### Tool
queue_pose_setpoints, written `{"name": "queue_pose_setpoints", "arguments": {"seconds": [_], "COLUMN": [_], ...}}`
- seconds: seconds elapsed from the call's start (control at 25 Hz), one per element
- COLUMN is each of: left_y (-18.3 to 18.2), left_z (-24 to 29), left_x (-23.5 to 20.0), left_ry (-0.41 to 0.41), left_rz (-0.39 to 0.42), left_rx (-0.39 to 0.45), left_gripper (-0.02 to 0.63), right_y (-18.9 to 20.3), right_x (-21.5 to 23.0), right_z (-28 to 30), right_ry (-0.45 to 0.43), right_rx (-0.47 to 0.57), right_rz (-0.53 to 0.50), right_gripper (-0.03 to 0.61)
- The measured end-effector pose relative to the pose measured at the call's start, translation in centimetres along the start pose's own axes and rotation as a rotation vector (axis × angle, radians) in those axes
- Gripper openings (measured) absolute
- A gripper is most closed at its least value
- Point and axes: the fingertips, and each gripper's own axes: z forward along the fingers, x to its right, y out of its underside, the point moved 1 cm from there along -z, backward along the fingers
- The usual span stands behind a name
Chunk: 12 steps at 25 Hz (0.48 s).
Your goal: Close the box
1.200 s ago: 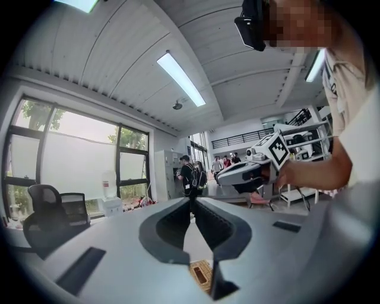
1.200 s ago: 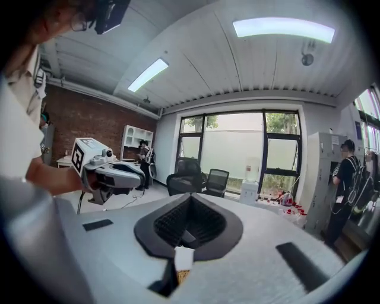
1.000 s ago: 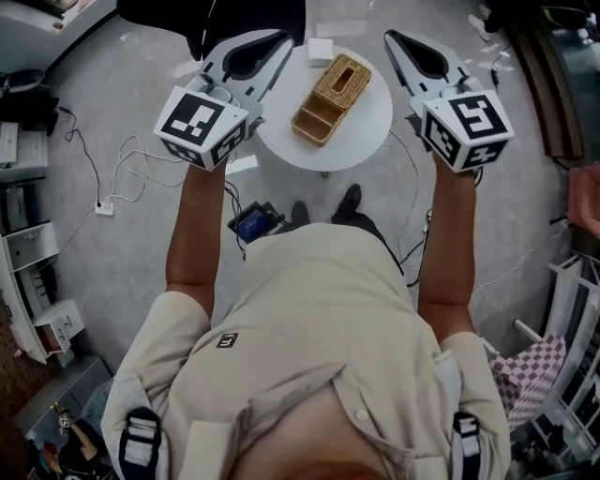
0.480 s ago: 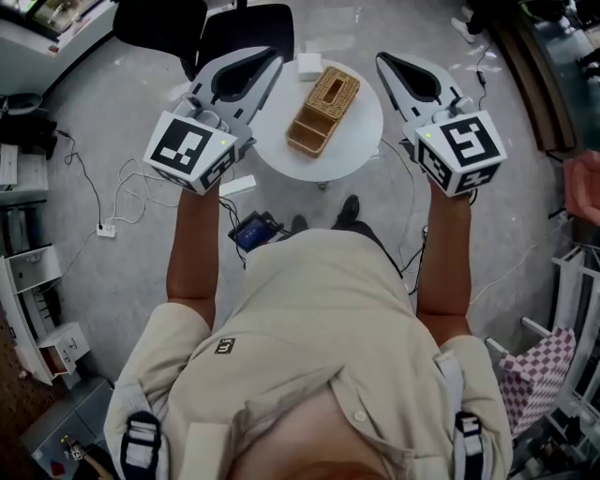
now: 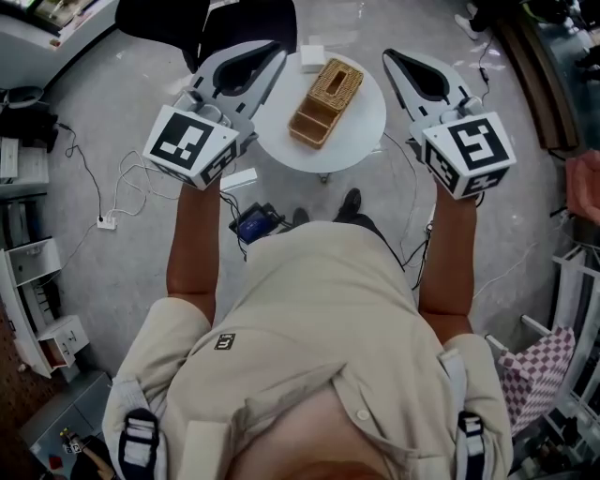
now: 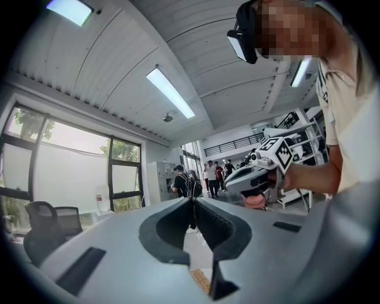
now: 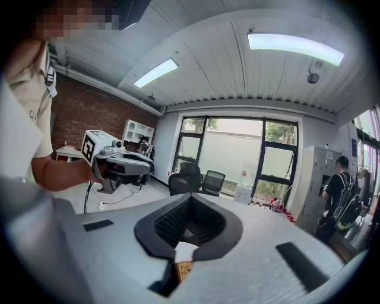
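A woven wicker box [image 5: 325, 103] lies on the round white table [image 5: 361, 131] far below me; its upper half has a slotted lid and its lower half stands uncovered. Both grippers are held high above the table and apart from the box. My left gripper [image 5: 278, 49] is to the box's left with its jaws together and nothing between them. My right gripper [image 5: 389, 56] is to its right, also shut and empty. In the left gripper view the left gripper's [image 6: 191, 200] jaws meet, and a sliver of the box [image 6: 200, 280] shows below them. In the right gripper view the box [image 7: 184, 270] peeks under the right gripper [image 7: 190, 197].
A small white box [image 5: 312, 56] sits at the table's far edge. A black chair [image 5: 216, 23] stands behind the table. Cables [image 5: 122, 178] and a blue device [image 5: 253, 225] lie on the floor at left. Shelving lines both sides, and another person's hand [image 5: 586, 192] shows at right.
Both grippers stay raised and shut; they and the table have only drifted slightly in the view.
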Motion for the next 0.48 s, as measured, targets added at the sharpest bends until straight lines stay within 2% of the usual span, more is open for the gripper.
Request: {"name": "queue_pose_setpoints", "arguments": {"seconds": [0.48], "left_y": [1.8], "left_z": [-0.2], "left_x": [0.1], "left_ry": [0.005], "left_rz": [-0.005], "left_rx": [0.004], "left_gripper": [0.023], "right_y": [1.6], "right_x": [-0.5], "right_z": [0.4], "right_ry": [-0.005], "right_rx": [-0.019], "right_rz": [0.013], "right_gripper": [-0.011]}}
